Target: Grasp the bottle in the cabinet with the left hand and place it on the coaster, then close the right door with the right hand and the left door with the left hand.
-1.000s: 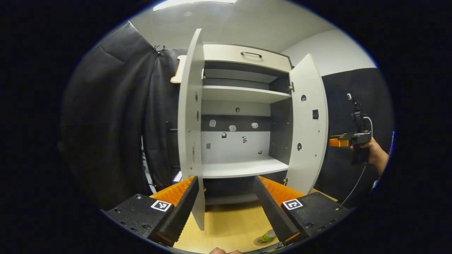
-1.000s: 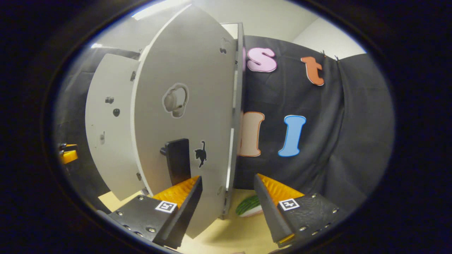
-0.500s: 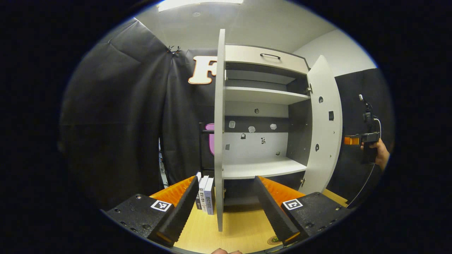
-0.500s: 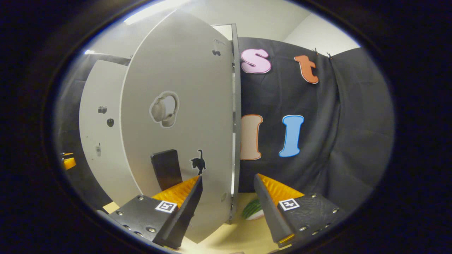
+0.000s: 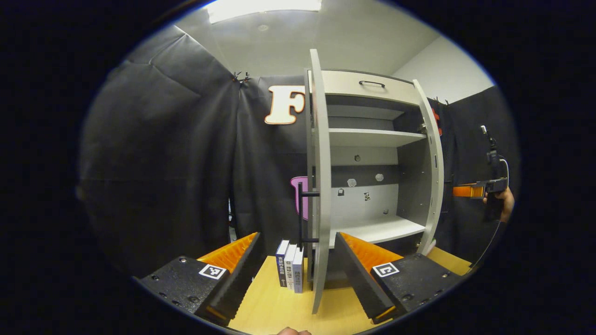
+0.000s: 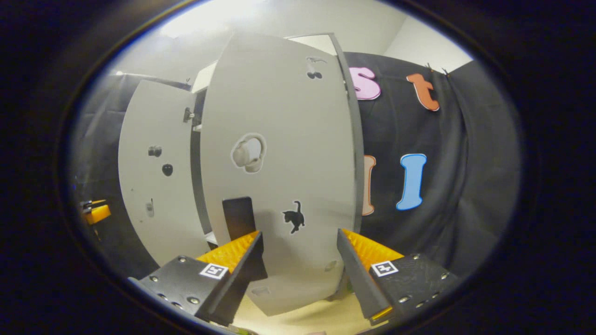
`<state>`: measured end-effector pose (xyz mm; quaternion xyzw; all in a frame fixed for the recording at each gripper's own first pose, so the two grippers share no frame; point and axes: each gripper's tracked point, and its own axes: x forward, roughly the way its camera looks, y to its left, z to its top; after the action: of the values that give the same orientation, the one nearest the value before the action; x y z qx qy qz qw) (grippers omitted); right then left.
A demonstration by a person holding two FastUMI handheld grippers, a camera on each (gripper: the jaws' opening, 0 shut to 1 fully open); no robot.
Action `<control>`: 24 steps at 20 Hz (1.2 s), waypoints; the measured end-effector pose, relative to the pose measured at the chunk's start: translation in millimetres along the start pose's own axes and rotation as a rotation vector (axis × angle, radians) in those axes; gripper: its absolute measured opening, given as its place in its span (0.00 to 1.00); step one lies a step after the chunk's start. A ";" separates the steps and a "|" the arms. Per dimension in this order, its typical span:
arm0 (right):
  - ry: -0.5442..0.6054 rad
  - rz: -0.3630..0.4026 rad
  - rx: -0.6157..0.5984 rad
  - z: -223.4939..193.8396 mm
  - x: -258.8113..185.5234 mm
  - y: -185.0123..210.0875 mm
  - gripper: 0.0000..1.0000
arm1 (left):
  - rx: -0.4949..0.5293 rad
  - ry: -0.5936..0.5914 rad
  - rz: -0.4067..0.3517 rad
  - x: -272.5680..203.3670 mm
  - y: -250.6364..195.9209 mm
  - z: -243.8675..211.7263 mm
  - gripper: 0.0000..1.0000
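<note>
Your L gripper: fingers apart, nothing between, near left door edge-on; books beside it. Cabinet shelves bare. Right door part-swung; your R gripper released, near its front. Bottle: can't tell where.

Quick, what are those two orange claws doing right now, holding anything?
Left gripper: open, holding nothing.
Right gripper: open, holding nothing, close to the right door.
</note>
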<state>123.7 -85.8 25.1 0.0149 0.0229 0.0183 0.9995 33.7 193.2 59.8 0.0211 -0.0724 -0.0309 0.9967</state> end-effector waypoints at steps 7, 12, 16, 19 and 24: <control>0.016 -0.005 -0.015 -10.5 -10.7 13.1 0.96 | 0.014 0.010 0.090 12.4 60.7 -4.8 0.99; 0.028 0.016 -0.013 -15.8 -25.1 25.7 0.96 | 0.046 0.022 0.122 33.9 88.6 -4.3 0.98; 0.028 0.007 -0.026 -18.1 -39.8 24.7 0.97 | 0.025 0.026 0.104 55.0 92.8 5.2 0.98; 0.025 -0.013 -0.024 -20.9 -53.8 14.7 0.97 | 0.015 0.034 0.078 75.0 85.8 7.7 0.99; 0.037 -0.065 -0.025 -27.7 -80.3 -11.3 0.97 | 0.025 0.046 0.017 108.5 60.5 8.1 0.98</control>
<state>42.7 -99.3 0.7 0.0013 0.0416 -0.0134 0.9990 143.2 246.2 86.1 0.0336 -0.0502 -0.0208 0.9980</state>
